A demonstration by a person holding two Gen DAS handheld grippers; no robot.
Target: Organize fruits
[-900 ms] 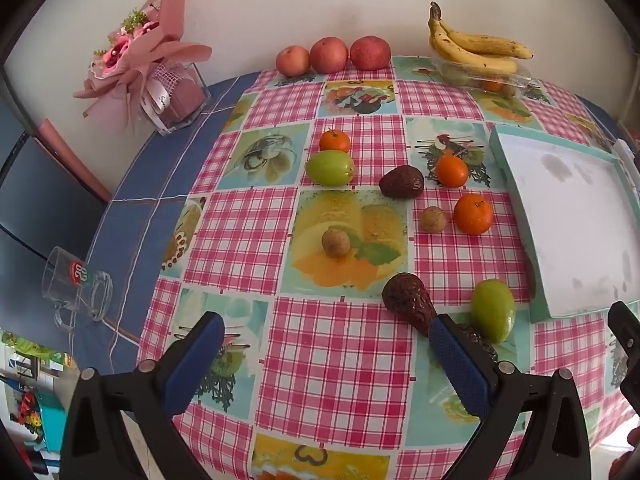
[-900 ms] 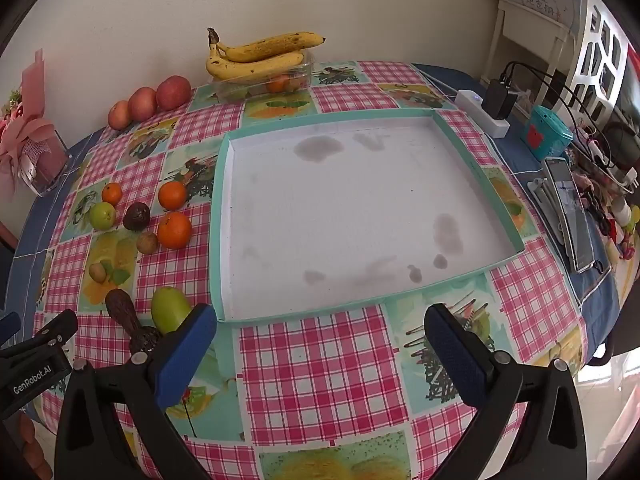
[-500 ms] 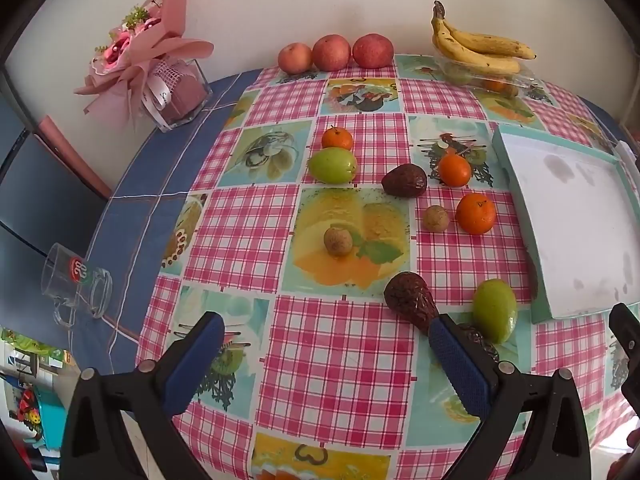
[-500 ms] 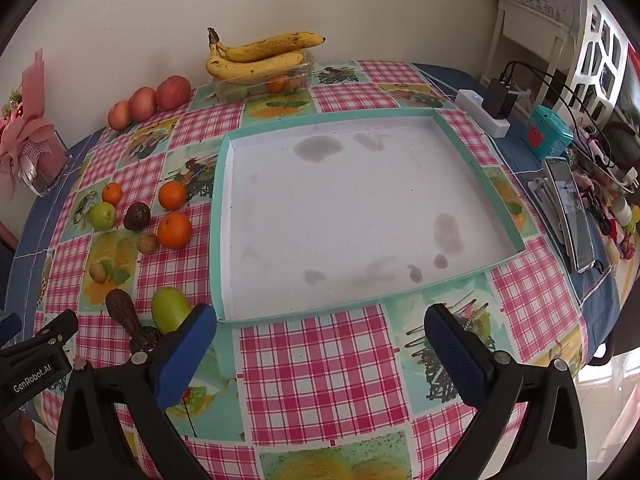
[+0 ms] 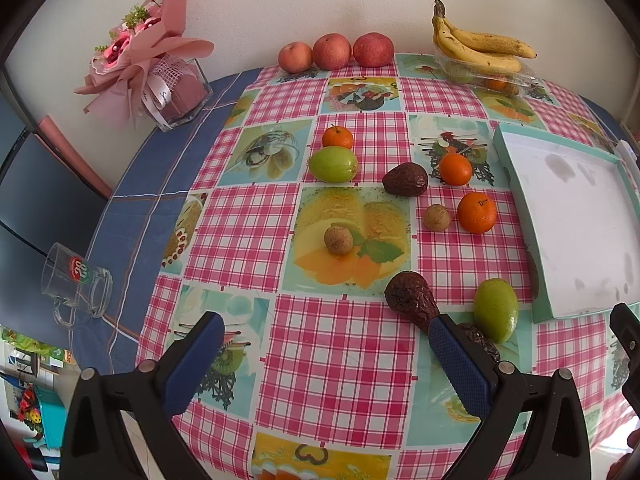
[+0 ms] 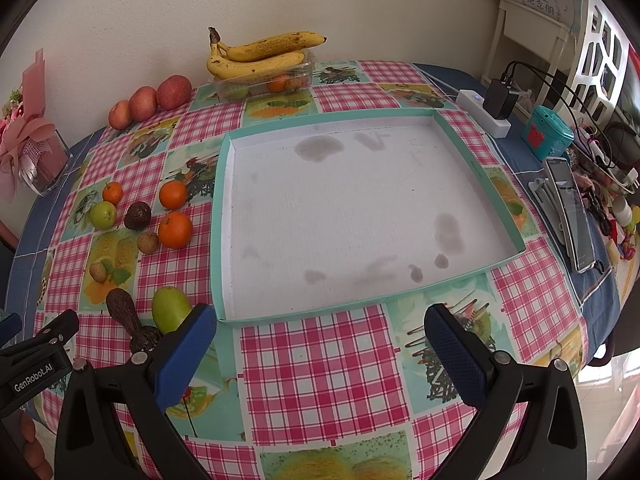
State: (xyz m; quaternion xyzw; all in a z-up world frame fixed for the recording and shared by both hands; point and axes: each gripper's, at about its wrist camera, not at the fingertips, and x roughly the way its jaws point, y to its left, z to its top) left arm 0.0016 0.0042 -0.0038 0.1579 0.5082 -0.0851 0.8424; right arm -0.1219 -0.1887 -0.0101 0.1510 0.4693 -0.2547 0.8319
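- Hovering low over the near edge of the table (image 5: 332, 360), the left gripper (image 5: 324, 360) had its blue-padded fingers (image 5: 196, 360) spread wide with nothing between them.
- The right gripper (image 6: 320, 344) hung likewise over the checked cloth, jaws wide apart and holding nothing, pointing at the tray (image 6: 218, 216).
- Just past the left gripper's right finger lay a dark avocado (image 5: 412, 300), with a green fruit (image 5: 496, 310) beside it, near the tray's corner.
- The tray, a shallow teal-rimmed box with a stained white floor, held no fruit.
- Left of the tray, further on, lay two small brown fruits (image 5: 338, 240), (image 5: 437, 218), two oranges (image 5: 477, 213), (image 5: 455, 169), a second dark avocado (image 5: 405, 179), another green fruit (image 5: 333, 165) and a small orange (image 5: 337, 137) touching it.
- A glass mug (image 5: 76, 284) stood at the left edge of the table on the blue cloth.
- At the wall, a clear plastic box (image 6: 264, 82) held an orange and other fruit I could not make out, with bananas (image 6: 260, 54) resting on top.
- Three apples (image 5: 334, 53) sat in a row against the wall, and a pink bouquet (image 5: 148, 52) in a glass holder stood to their left.
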